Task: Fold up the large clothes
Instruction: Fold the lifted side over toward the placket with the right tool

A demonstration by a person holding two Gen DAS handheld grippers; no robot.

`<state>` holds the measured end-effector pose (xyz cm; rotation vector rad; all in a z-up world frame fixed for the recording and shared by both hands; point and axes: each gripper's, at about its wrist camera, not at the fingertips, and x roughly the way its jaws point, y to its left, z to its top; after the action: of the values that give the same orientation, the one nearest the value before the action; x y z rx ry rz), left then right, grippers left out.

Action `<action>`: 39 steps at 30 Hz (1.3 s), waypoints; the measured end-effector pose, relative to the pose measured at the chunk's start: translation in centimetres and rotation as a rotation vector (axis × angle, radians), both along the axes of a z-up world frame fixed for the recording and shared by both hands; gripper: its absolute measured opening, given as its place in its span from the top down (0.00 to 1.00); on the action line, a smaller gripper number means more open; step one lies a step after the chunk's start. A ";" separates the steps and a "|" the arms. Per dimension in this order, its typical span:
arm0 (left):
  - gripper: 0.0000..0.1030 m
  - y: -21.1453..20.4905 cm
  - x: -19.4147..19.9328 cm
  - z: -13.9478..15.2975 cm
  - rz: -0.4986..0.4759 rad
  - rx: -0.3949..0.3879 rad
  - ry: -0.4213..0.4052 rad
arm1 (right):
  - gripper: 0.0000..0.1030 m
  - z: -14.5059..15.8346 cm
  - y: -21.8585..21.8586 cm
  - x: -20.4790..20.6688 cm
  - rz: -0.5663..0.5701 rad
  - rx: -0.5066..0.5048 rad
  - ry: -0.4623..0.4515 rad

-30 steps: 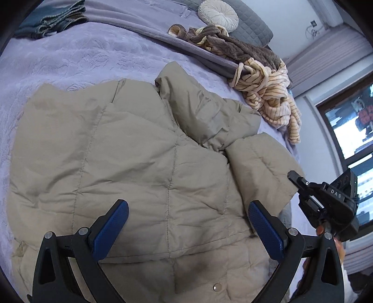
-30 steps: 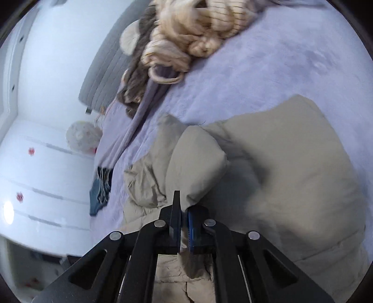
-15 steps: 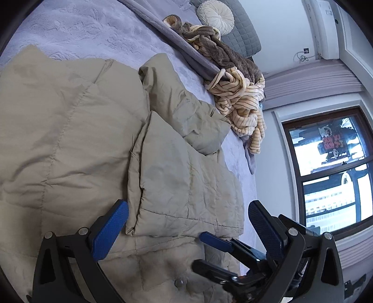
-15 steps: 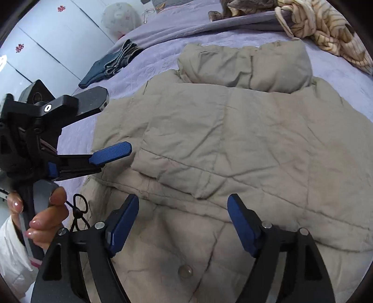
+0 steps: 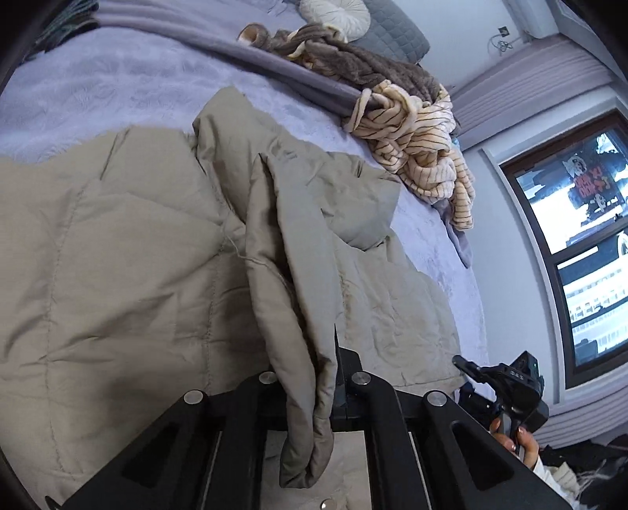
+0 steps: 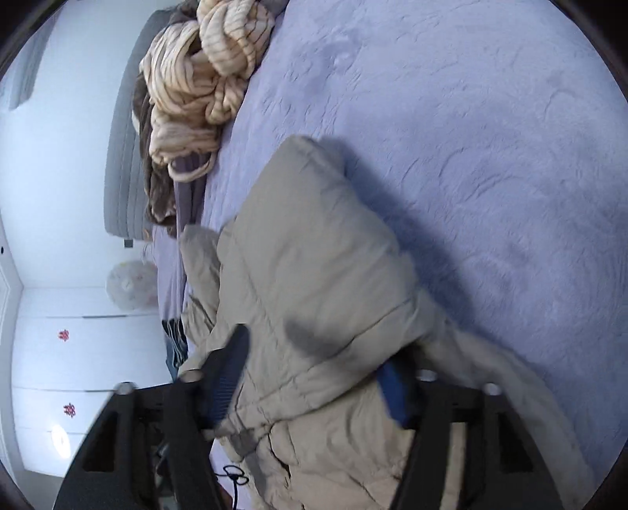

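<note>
A beige quilted puffer jacket (image 5: 117, 255) lies spread on the lilac bed (image 5: 98, 86). My left gripper (image 5: 314, 376) is shut on a raised fold of the jacket's edge, which hangs between the fingers. My right gripper (image 6: 314, 376) has its jaws apart around a thick bunch of the jacket (image 6: 314, 274); its blue pads (image 6: 392, 388) touch the fabric on both sides. The right gripper also shows low right in the left wrist view (image 5: 506, 384), held by a hand.
A cream striped blanket (image 5: 416, 129) and a brown throw (image 5: 365, 66) are heaped at the bed's far side, by a round cushion (image 5: 333, 11) and grey headboard. A window (image 5: 577, 243) is to the right. White wardrobes (image 6: 59, 372) stand beyond the bed.
My left gripper has closed on the jacket's edge and lifted a fold. My right gripper, open over the flat jacket before, now straddles a bunched part near the bed's edge.
</note>
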<state>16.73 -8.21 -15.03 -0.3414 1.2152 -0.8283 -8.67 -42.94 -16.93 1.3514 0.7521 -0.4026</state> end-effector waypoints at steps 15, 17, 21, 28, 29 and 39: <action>0.87 2.1 -1.3 -2.9 0.006 0.271 -0.079 | 0.68 1.5 1.7 2.3 0.364 -0.182 0.176; 0.87 1.9 -1.2 -3.1 0.007 0.275 -0.078 | 0.46 4.3 2.9 2.3 0.492 -0.244 0.117; 0.87 1.7 -1.2 -3.4 0.013 0.272 -0.073 | 0.38 8.2 0.6 1.4 0.412 -0.335 -0.009; 0.87 1.5 -1.0 -3.5 0.007 0.280 -0.069 | 0.36 -0.4 -6.8 3.6 0.138 -0.021 0.073; 0.87 1.4 -0.9 -3.5 0.008 0.284 -0.069 | 0.41 -0.9 -6.7 4.3 0.153 0.024 0.029; 0.82 0.1 -0.8 -3.7 0.003 0.303 -0.100 | 0.87 -1.3 -5.9 7.4 0.307 -0.234 0.161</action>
<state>15.98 -8.10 -18.71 -0.0547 1.2248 -0.6388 -1.29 -48.79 -18.19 0.9735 0.9981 -0.3449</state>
